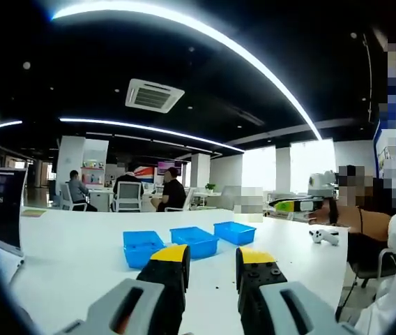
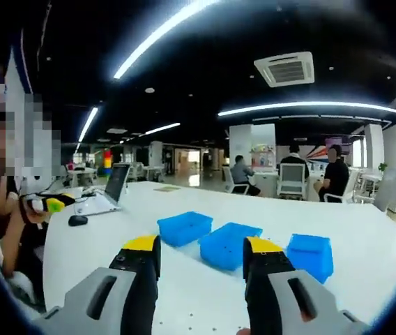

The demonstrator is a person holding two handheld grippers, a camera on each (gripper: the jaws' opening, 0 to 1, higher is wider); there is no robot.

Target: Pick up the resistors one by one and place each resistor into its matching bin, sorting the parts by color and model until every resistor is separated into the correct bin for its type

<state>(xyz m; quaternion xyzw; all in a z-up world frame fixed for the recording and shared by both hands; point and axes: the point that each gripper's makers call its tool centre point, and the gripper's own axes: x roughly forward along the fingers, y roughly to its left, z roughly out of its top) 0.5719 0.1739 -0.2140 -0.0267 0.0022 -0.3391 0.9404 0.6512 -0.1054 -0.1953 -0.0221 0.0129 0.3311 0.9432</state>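
Left tool (image 1: 212, 269) stands spread with nothing between its yellow-tipped jaws, held up above the white worktop (image 1: 72, 244) and aimed at the bins, which I judge to be a ready stance before any pick. In the left gripper view three blue bins (image 1: 192, 241) sit in a slanting row just beyond the jaws, close to each other, presumably one per resistor type. Small dark specks on the worktop between and just ahead of the jaws may be the resistors (image 1: 215, 289); they are too small to count or tell by color. A white controller (image 1: 323, 235) lies well to the right, a laptop (image 1: 3, 209) at the left edge, and three people sit far behind.

Right tool (image 2: 201, 269) is likewise spread and carrying nothing, hovering over the worktop. In the right gripper view the same three bins (image 2: 229, 244) lie in a row, the right one partly behind a jaw. Dark specks lie near the bottom between the jaws. One laptop (image 2: 107, 192) and one mouse (image 2: 78, 220) sit at the left.
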